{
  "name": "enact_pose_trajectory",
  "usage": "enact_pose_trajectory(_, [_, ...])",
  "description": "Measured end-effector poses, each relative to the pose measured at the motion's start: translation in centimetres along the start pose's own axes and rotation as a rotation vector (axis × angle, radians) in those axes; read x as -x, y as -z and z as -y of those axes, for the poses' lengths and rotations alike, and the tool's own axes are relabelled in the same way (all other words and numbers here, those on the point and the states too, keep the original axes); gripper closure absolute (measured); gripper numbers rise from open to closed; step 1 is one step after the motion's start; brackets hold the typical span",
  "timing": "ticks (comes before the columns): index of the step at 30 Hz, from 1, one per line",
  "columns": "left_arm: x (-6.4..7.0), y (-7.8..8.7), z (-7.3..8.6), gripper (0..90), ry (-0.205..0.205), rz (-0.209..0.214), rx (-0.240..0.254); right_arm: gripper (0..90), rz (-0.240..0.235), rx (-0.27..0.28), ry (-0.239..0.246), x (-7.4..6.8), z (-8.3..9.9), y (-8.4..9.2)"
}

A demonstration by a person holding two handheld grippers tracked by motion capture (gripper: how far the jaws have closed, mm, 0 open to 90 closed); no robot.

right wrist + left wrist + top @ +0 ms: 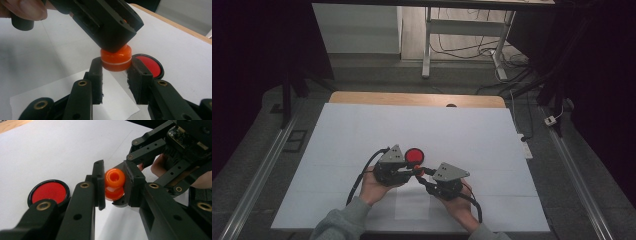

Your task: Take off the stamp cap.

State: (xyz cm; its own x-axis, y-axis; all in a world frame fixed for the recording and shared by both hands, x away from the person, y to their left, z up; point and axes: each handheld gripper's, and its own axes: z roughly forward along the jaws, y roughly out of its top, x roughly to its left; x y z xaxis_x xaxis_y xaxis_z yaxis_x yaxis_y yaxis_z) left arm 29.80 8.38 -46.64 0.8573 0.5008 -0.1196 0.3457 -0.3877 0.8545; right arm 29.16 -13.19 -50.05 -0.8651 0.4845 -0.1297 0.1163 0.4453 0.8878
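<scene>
Both tools meet on one orange piece [114, 184] above the surface [362, 130]: my left tool [113, 185] clamps its upper half, my right tool [115, 75] closes around the lower. It looks light, hard, glossy, likely slippery, so I grip each half's flank squarely.
</scene>
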Motion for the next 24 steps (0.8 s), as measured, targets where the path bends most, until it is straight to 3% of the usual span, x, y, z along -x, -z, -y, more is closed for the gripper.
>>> enact_pose_trajectory(24, [0.01, -0.56, 0.40, 72.2, 0.030, 0.004, 0.036, 65.2, 0.012, -0.006, -0.009, -0.03, 0.00, 0.04])
